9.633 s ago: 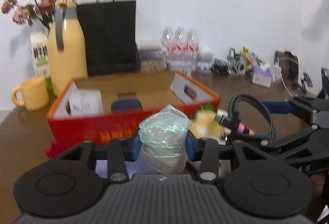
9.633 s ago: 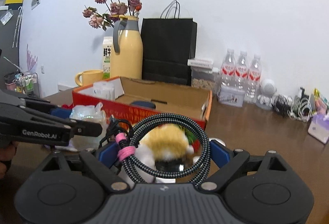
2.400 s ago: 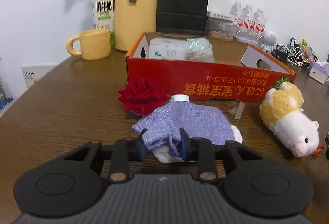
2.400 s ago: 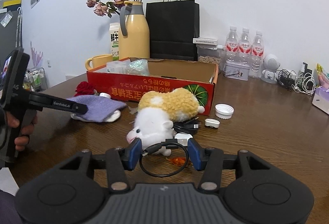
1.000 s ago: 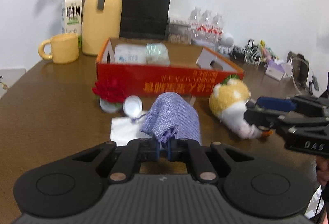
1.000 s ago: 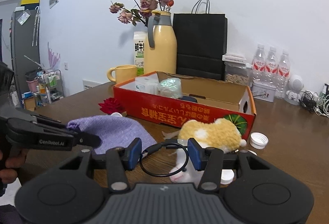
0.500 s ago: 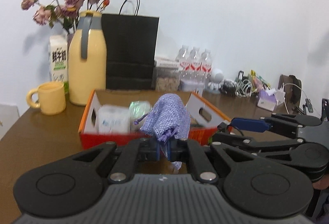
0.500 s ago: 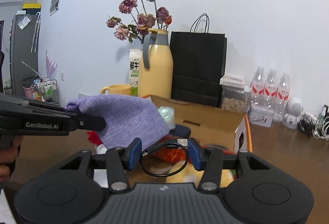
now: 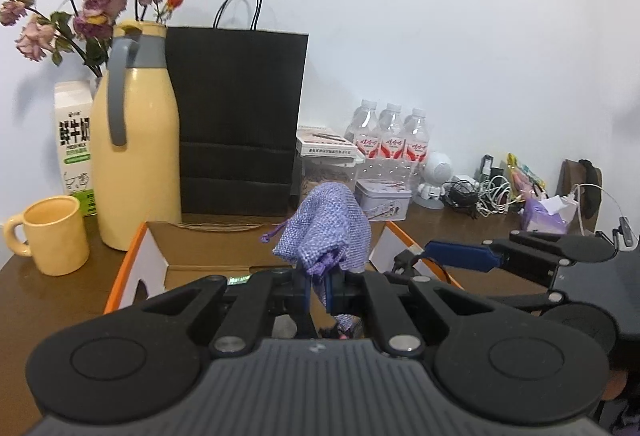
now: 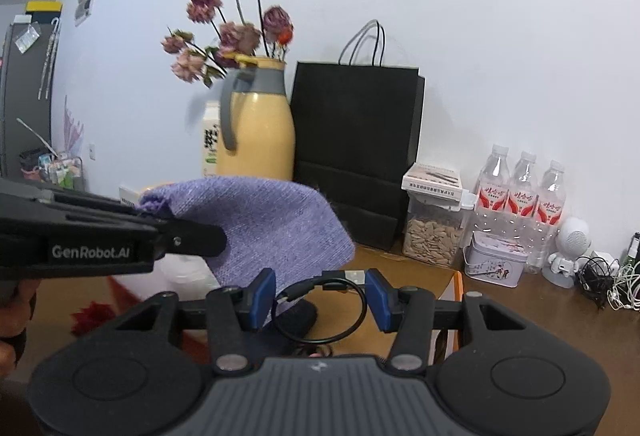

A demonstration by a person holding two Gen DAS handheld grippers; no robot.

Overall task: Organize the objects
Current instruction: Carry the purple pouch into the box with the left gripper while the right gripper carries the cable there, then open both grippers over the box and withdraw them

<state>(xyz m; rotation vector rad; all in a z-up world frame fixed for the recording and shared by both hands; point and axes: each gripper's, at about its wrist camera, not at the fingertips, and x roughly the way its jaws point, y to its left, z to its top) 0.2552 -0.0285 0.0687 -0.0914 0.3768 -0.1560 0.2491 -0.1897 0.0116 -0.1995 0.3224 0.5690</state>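
left wrist | left claw (image 9: pixel 316 286) clamps purple pouch (image 9: pixel 328 232), long axis upright | right claw (image 10: pixel 322 298) pinches black cable loop (image 10: pixel 320 310)

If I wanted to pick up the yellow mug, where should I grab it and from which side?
Grab the yellow mug by its handle, coming from the left. The handle loops out on that side, away from the yellow jug, and the mug stands upright on the table. The rim is wide and open, so pinching its wall from above should work too.

Lilac woven pouch (image 9: pixel 332 224), black cable (image 10: pixel 320 312), orange-edged brown box (image 9: pixel 136 256), cream-yellow jug (image 9: pixel 136 156), black bag (image 9: pixel 240 116), brown tabletop (image 9: pixel 48 296).
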